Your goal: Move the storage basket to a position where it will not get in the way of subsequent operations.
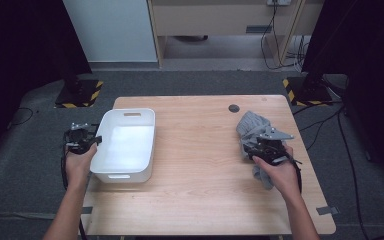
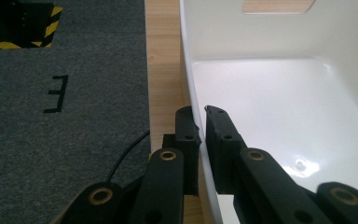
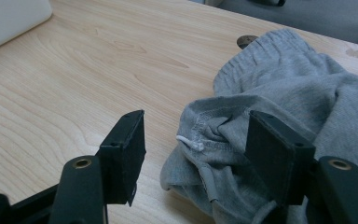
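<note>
A white plastic bin (image 1: 125, 142) stands on the left part of the wooden table (image 1: 195, 165). My left gripper (image 1: 94, 140) is at the bin's left wall. In the left gripper view it (image 2: 201, 122) is shut on the bin's rim (image 2: 193, 88), one jaw outside and one inside. A crumpled grey garment (image 1: 252, 126) with a white drawstring (image 3: 189, 142) lies at the right of the table. My right gripper (image 1: 260, 146) hovers at its near end. In the right gripper view it (image 3: 196, 122) is open, its jaws astride a fold of the grey garment (image 3: 289, 79) without pressing it.
A dark round hole (image 1: 234, 108) sits in the tabletop behind the garment. The bin's left wall reaches the table's left edge, with grey carpet (image 2: 65, 140) below. Two stands with yellow-black bases (image 1: 80, 94) (image 1: 307, 90) flank the table's far side. Cables lie on the floor at the right.
</note>
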The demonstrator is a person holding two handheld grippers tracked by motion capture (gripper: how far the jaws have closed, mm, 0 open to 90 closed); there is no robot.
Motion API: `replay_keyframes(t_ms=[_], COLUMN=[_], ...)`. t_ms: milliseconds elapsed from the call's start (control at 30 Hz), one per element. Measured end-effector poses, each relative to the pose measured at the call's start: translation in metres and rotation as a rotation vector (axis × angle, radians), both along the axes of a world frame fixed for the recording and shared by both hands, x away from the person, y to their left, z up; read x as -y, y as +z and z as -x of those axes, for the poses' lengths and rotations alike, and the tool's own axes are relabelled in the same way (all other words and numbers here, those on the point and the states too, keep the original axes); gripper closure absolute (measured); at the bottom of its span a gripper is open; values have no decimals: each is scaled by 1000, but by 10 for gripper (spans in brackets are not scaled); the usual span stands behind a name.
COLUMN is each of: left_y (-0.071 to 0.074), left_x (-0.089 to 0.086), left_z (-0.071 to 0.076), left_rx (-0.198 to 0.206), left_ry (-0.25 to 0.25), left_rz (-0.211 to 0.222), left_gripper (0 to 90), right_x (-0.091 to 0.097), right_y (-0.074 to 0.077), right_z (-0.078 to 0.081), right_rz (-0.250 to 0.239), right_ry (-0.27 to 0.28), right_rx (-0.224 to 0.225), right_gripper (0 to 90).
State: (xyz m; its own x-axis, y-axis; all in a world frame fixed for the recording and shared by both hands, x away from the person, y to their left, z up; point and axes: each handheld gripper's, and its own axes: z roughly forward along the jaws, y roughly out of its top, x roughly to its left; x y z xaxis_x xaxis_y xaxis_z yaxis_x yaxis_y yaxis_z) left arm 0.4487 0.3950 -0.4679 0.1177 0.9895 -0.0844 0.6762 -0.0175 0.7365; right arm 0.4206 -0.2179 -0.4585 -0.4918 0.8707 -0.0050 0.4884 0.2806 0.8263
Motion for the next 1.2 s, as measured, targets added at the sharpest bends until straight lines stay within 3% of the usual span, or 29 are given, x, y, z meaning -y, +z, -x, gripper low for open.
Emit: replay_keyframes(t_ms=[1200], left_y=[1], left_x=[-14], left_z=[-1], left_rx=[-8], left_ry=[0], left_rz=[-6], left_gripper=[833], right_x=[1], right_y=[-1], right_z=[0], right_rz=[-2], right_ry=[-5], right_rx=[-8], right_gripper=[371])
